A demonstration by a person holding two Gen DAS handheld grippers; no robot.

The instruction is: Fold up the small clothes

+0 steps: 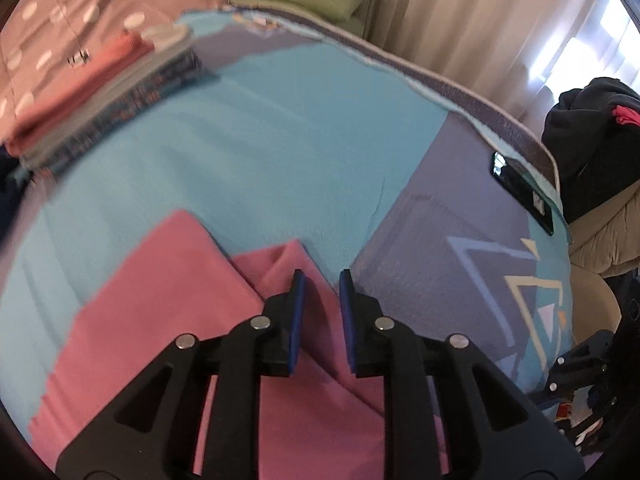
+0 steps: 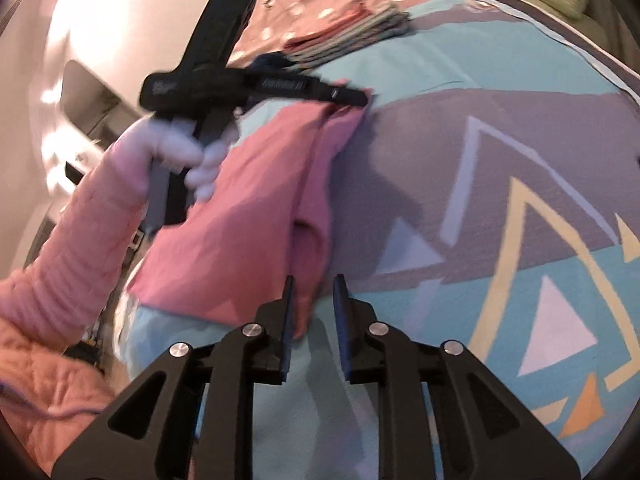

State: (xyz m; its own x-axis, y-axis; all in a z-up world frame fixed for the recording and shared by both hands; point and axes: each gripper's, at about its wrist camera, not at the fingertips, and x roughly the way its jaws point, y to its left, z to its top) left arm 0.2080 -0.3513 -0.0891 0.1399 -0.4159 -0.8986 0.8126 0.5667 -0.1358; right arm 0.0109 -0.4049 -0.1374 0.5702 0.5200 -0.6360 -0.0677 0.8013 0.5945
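A pink garment (image 1: pixel 160 300) lies partly folded on the blue and purple bedspread (image 1: pixel 260 140). My left gripper (image 1: pixel 322 280) is open, its fingers just above the garment's far folded corner. In the right wrist view the same pink garment (image 2: pixel 240 220) lies at the bed's left edge, and my right gripper (image 2: pixel 314 284) is open at its near corner, holding nothing. The left gripper (image 2: pixel 352 98) also shows there over the garment's far corner, held by a gloved hand.
A stack of folded clothes (image 1: pixel 100 96) sits at the far left beside a pink polka-dot pillow (image 1: pixel 80 0). A black phone (image 1: pixel 524 192) lies near the bed's right edge. Dark clothes (image 1: pixel 592 140) are heaped on a chair to the right.
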